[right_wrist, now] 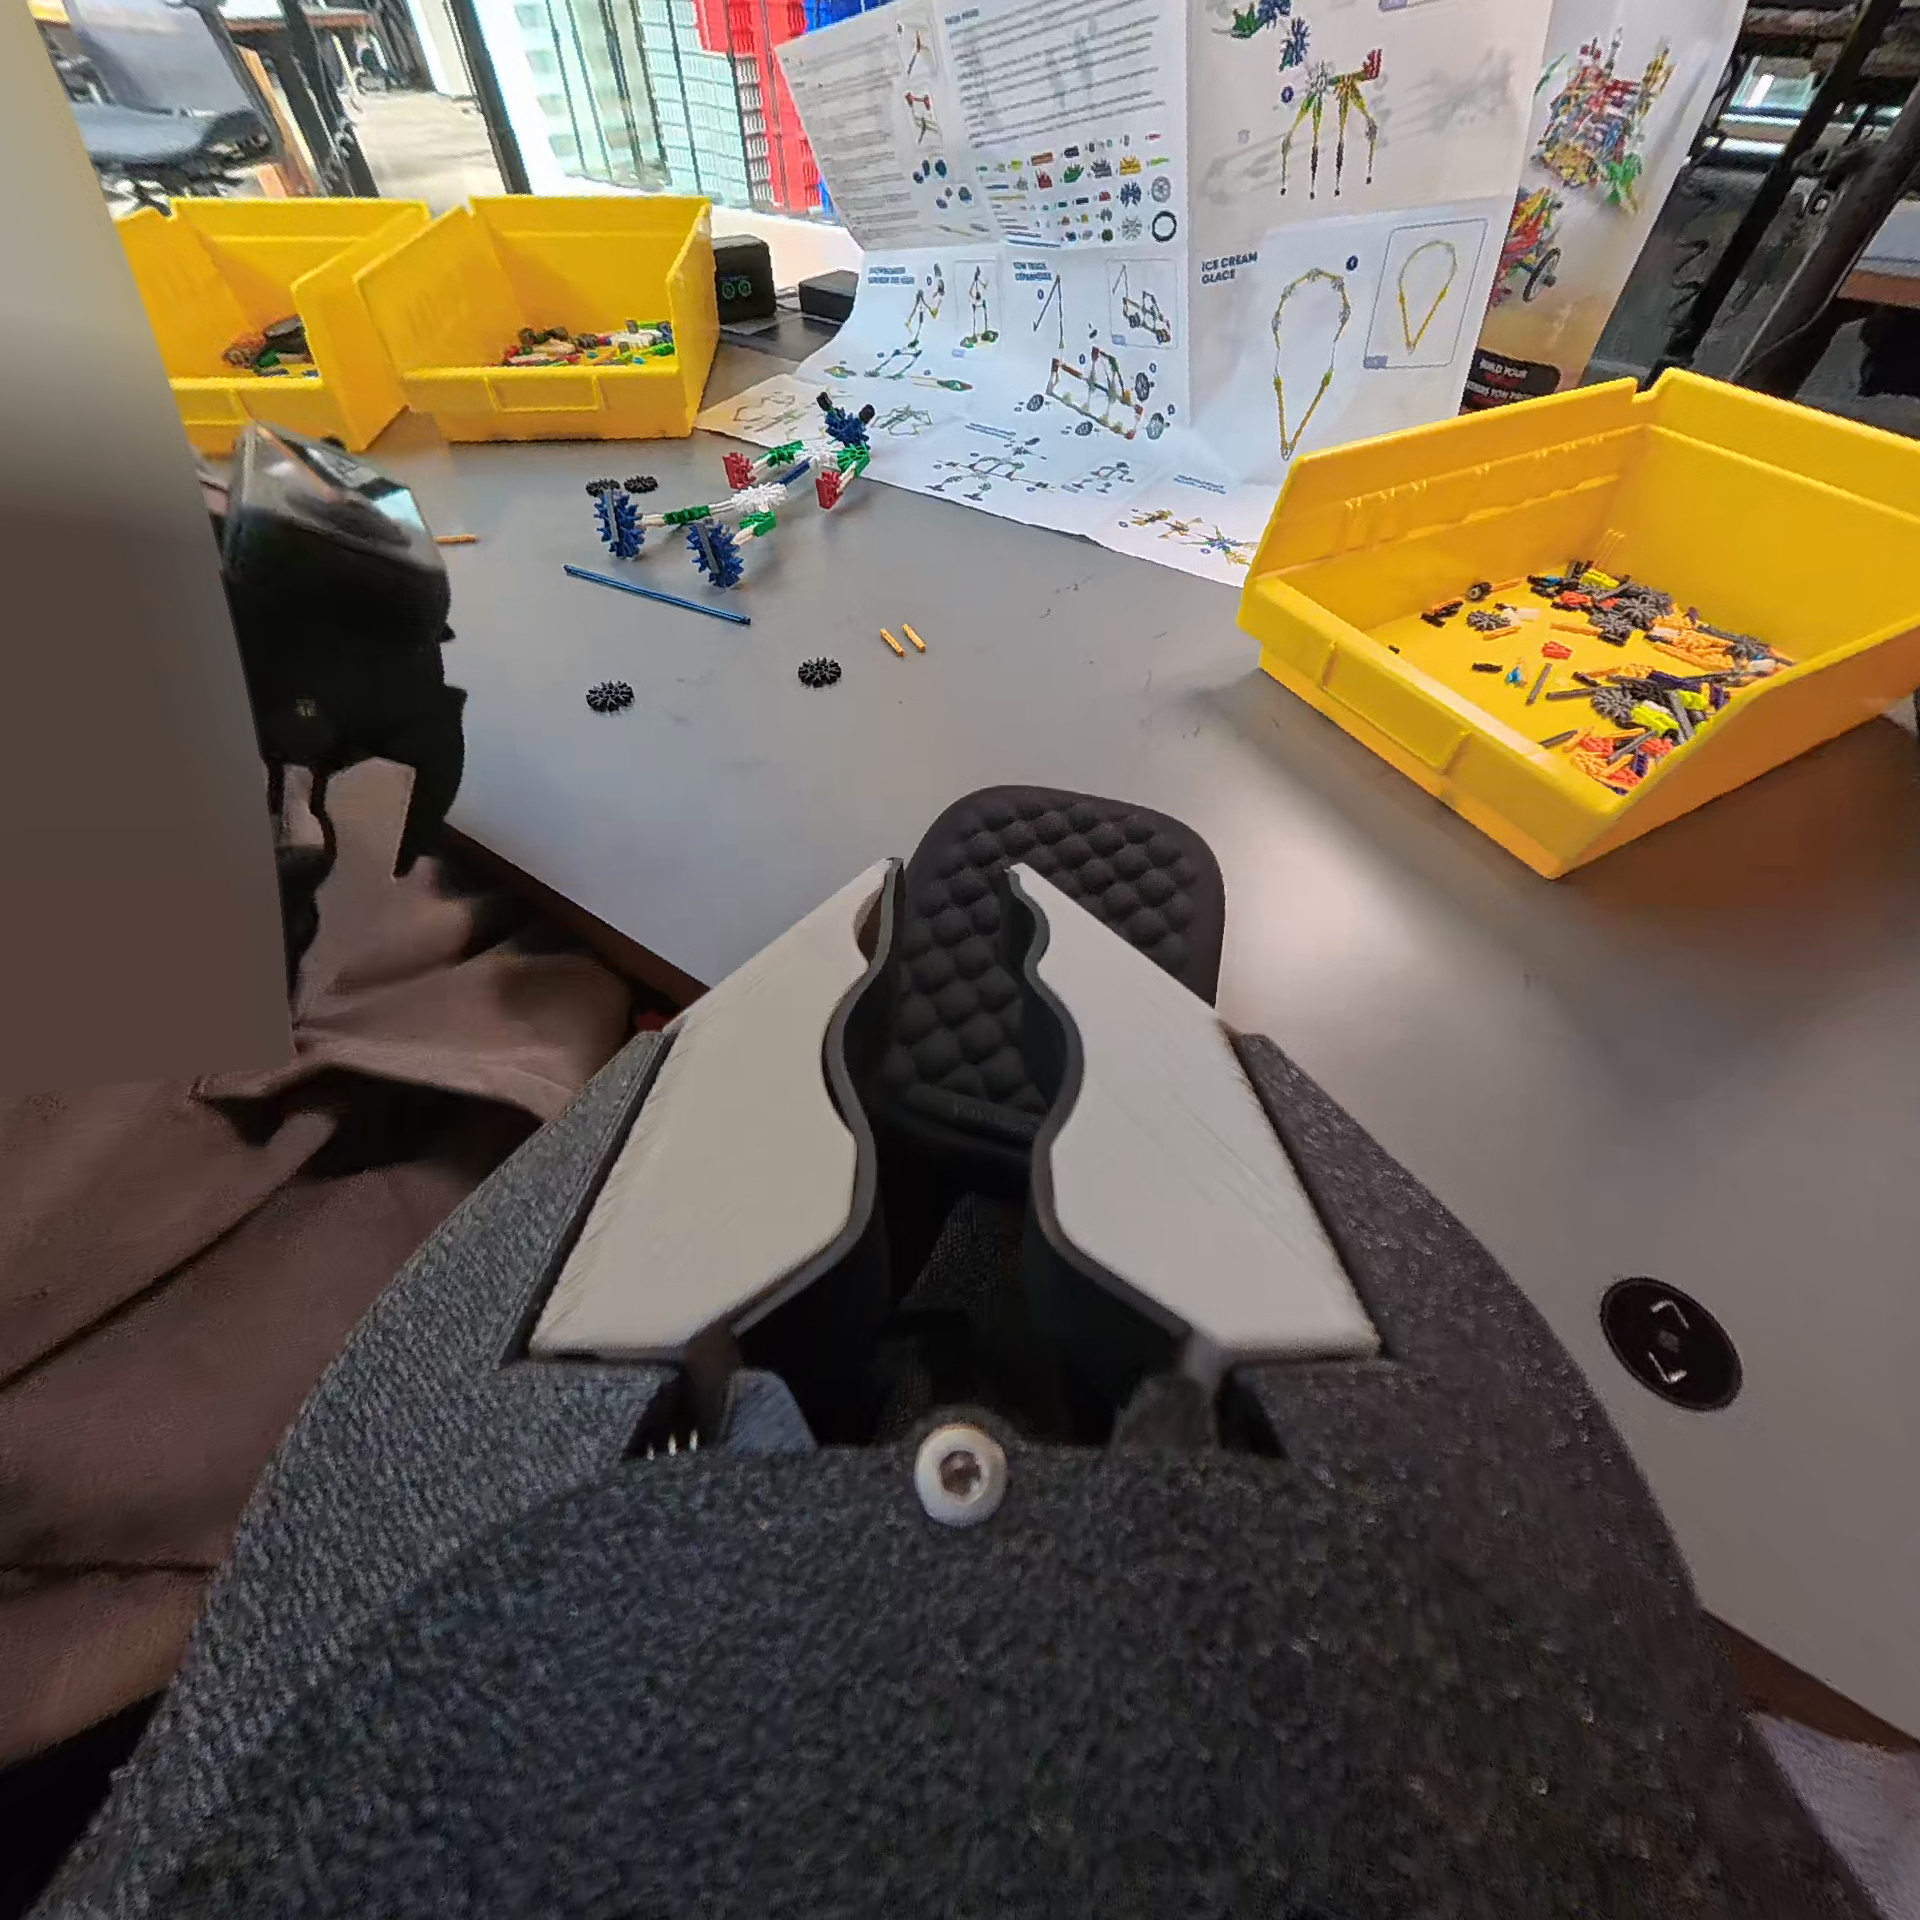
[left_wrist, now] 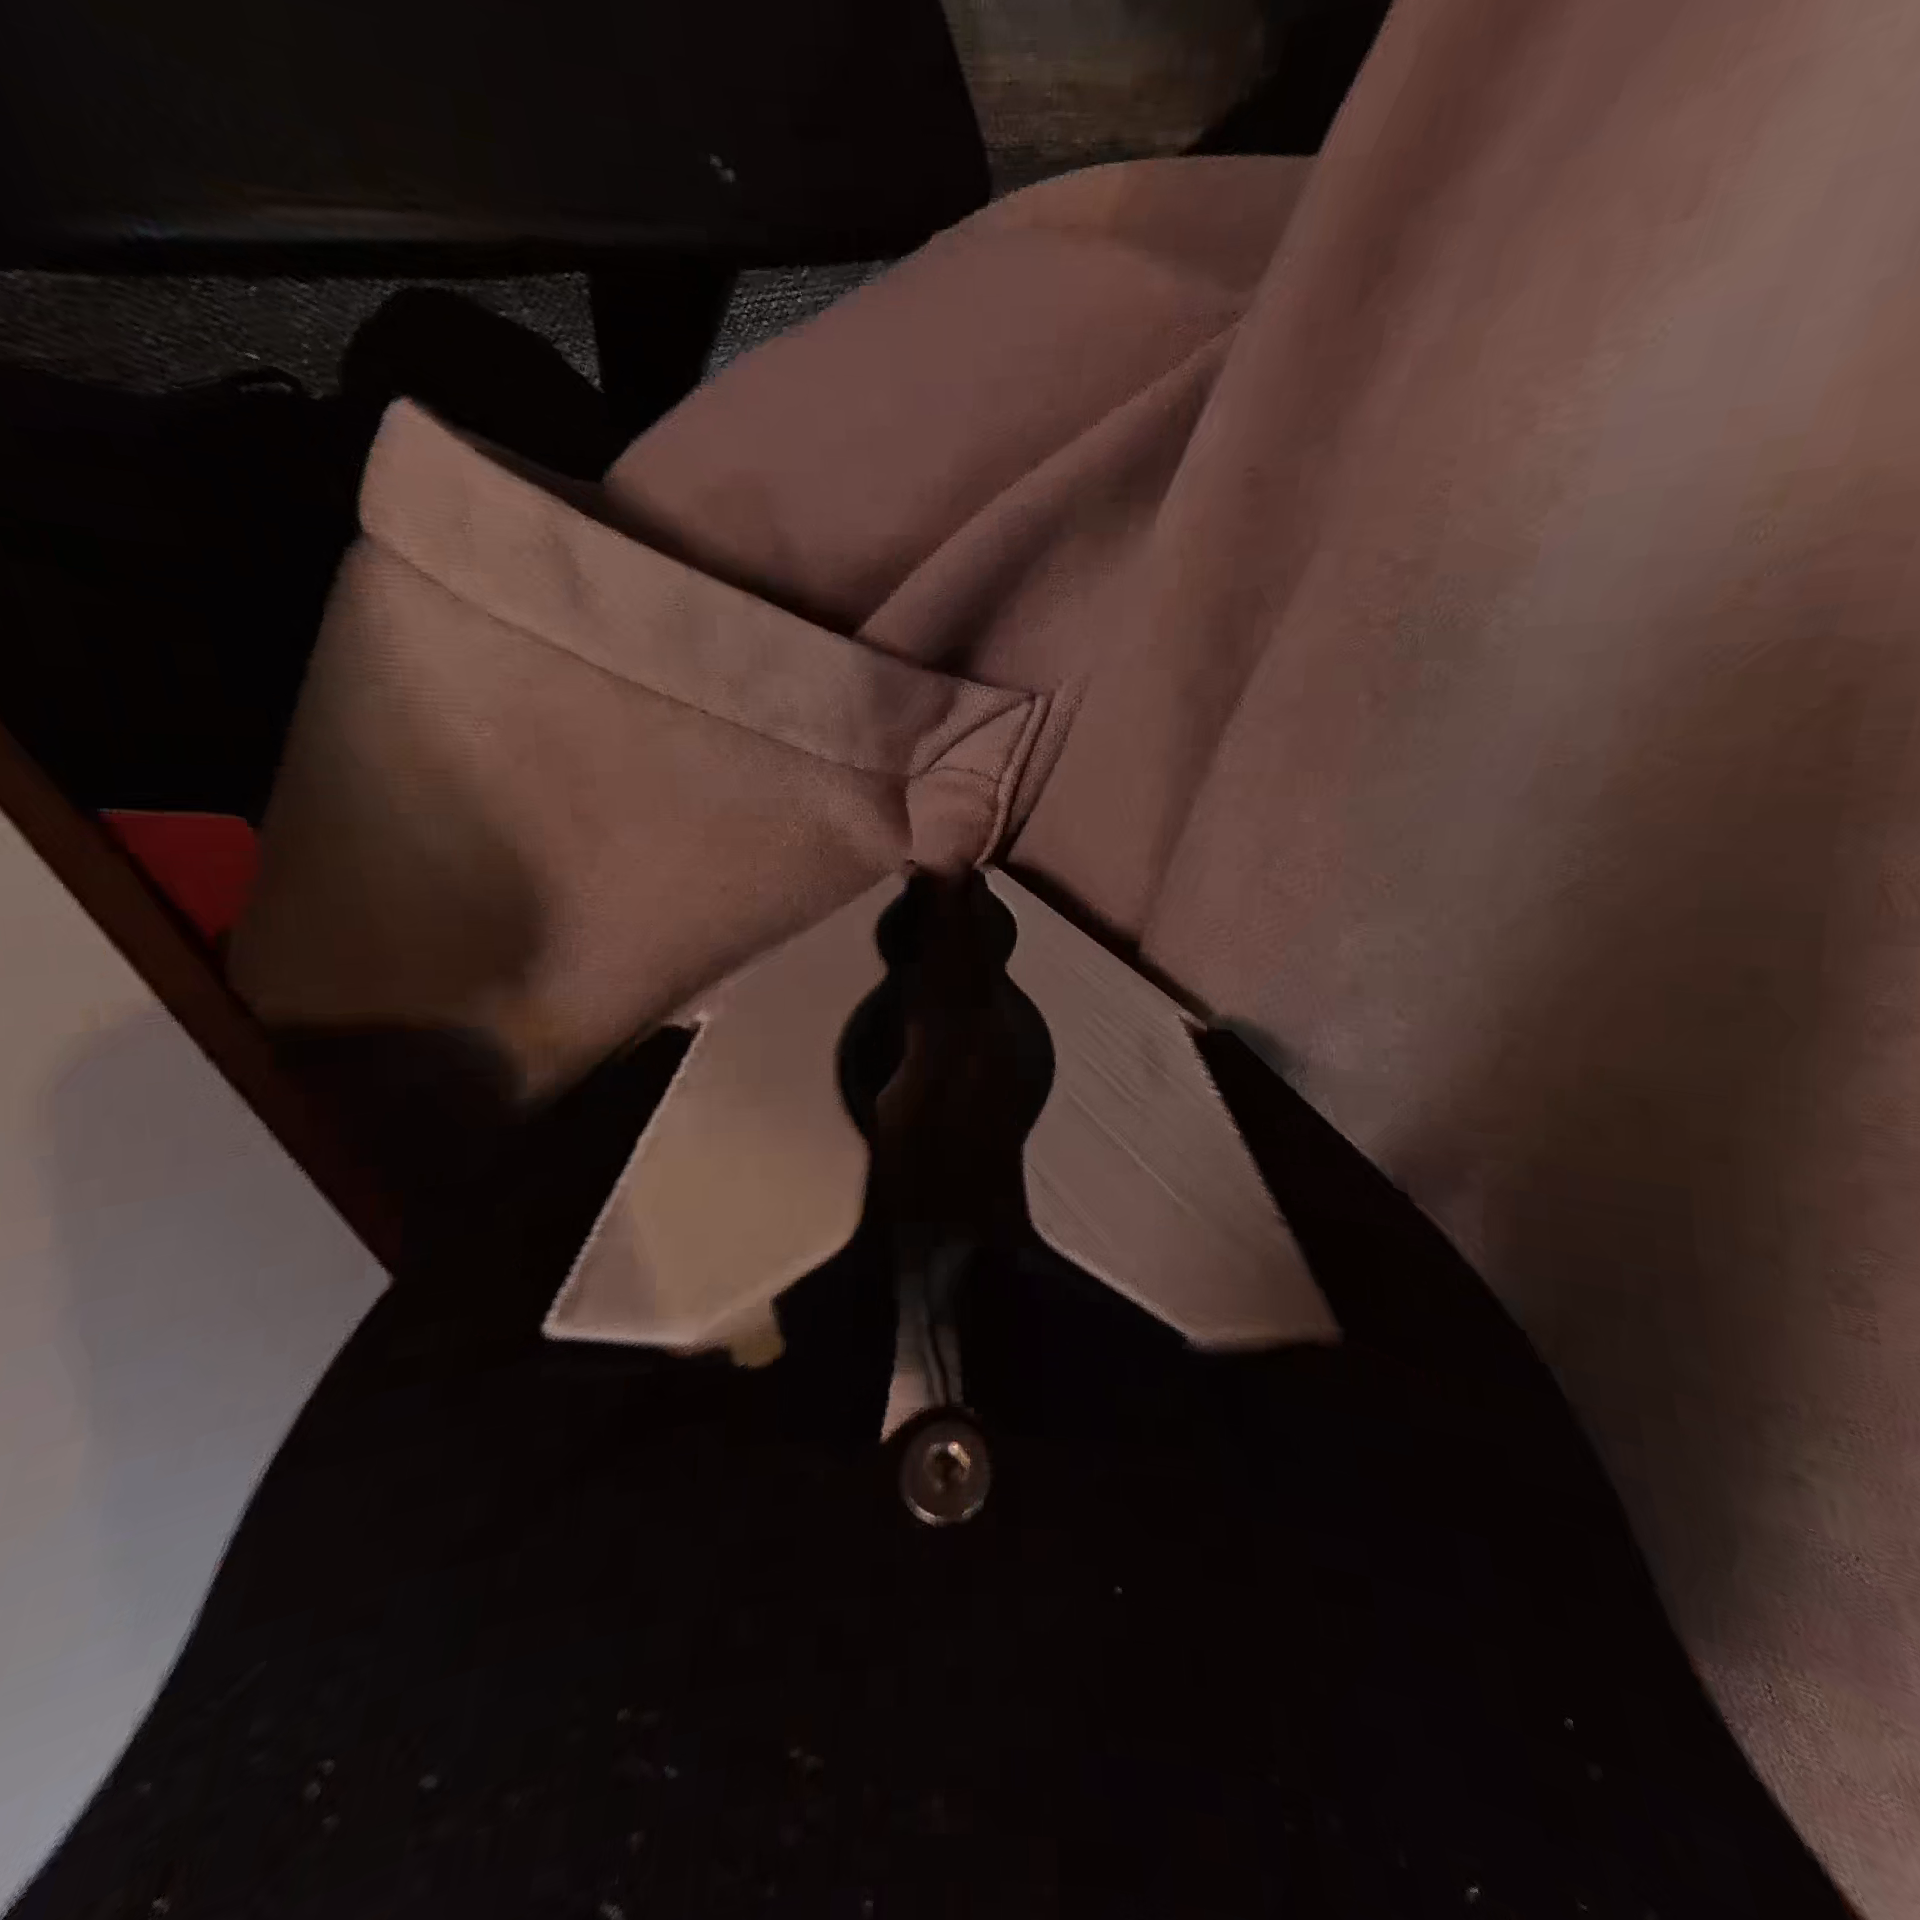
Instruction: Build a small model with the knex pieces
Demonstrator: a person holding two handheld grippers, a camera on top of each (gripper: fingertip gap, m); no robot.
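Observation:
My left gripper [left_wrist: 945, 871] is shut on a fold of brown fabric [left_wrist: 623, 779], pinching it at a stitched seam corner. The cloth fills most of the left wrist view. In the right wrist view the left gripper [right_wrist: 332, 623] shows as a black body at the left, above the same brown fabric [right_wrist: 312, 1195]. My right gripper [right_wrist: 956, 873] stands slightly open with nothing between its pads. It hovers over a black dimpled armrest pad [right_wrist: 1101, 852] at the near edge of the grey table [right_wrist: 1039, 707].
On the table lie a rod-and-connector model [right_wrist: 748, 499], a blue rod [right_wrist: 655, 594], two black gears [right_wrist: 820, 672] and two orange pieces [right_wrist: 904, 639]. Yellow bins of parts stand at the right [right_wrist: 1621, 623] and back left [right_wrist: 561, 312]. An instruction sheet [right_wrist: 1143, 260] stands behind. Tip to tip, the grippers are about 30 cm apart.

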